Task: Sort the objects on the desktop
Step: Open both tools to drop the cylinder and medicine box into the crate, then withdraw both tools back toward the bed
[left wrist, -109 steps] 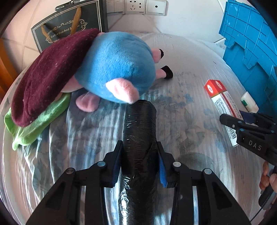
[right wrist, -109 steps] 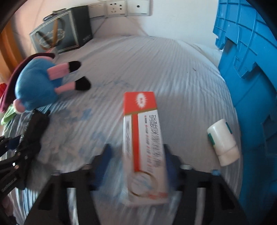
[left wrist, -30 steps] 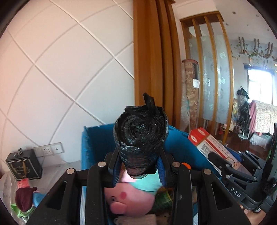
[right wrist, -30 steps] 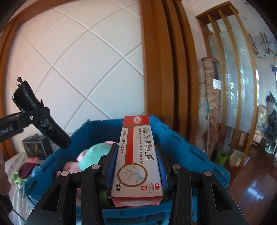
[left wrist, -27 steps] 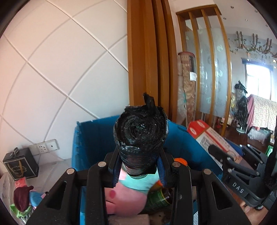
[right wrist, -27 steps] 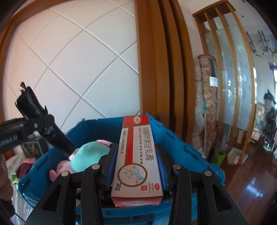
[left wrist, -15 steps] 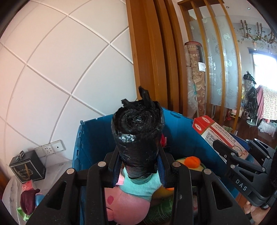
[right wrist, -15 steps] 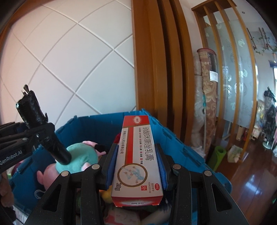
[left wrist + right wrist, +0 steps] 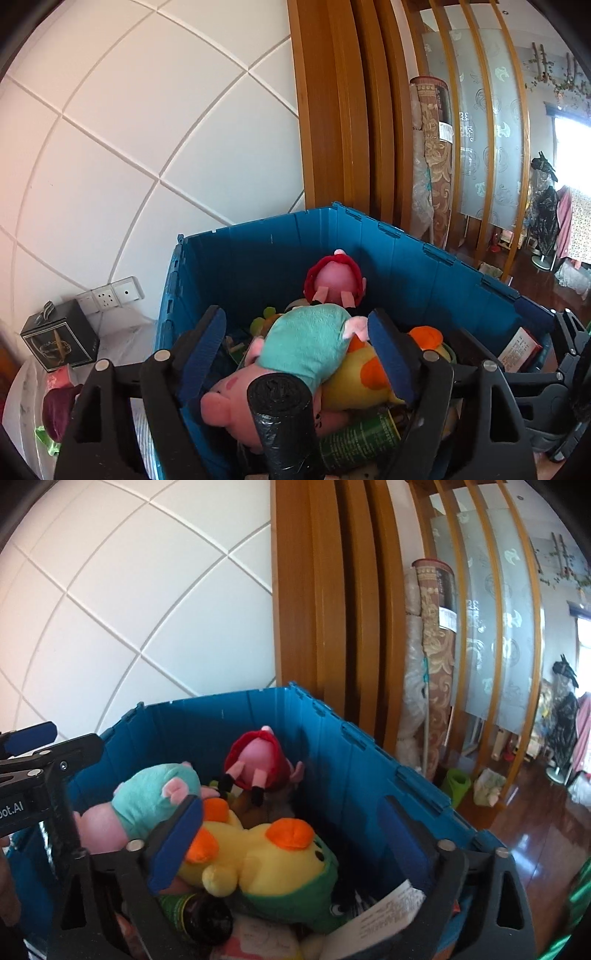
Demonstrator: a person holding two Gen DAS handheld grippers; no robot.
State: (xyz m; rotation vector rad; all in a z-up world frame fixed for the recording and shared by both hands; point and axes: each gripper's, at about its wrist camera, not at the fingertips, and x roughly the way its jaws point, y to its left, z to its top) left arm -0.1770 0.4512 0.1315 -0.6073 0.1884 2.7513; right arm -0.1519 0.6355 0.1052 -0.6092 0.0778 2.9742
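Observation:
Both grippers hang over the blue crate (image 9: 258, 258). My left gripper (image 9: 295, 350) is opening, and its blue pads (image 9: 205, 354) stand apart and touch nothing. The black roll of bags (image 9: 280, 424) has slipped low between the fingers' bases, free of the pads, above the crate's contents. My right gripper (image 9: 291, 845) is opening too, jaws spread wide. The red and white medicine box (image 9: 388, 912) lies tilted below its right finger, inside the crate (image 9: 332, 746), and shows again as the box (image 9: 519, 349) at the right in the left wrist view.
The crate holds a teal and pink pig plush (image 9: 306, 354), a yellow duck plush (image 9: 266, 856), a red-hooded plush (image 9: 255, 760) and a green bottle (image 9: 358, 439). At far left, the table bears a black gift box (image 9: 59, 339) and a maroon hat (image 9: 59, 410). Wooden pillars rise behind.
Both grippers tipped down over the crate and opened. The black roll dropped out of the left jaws and the medicine box out of the right jaws.

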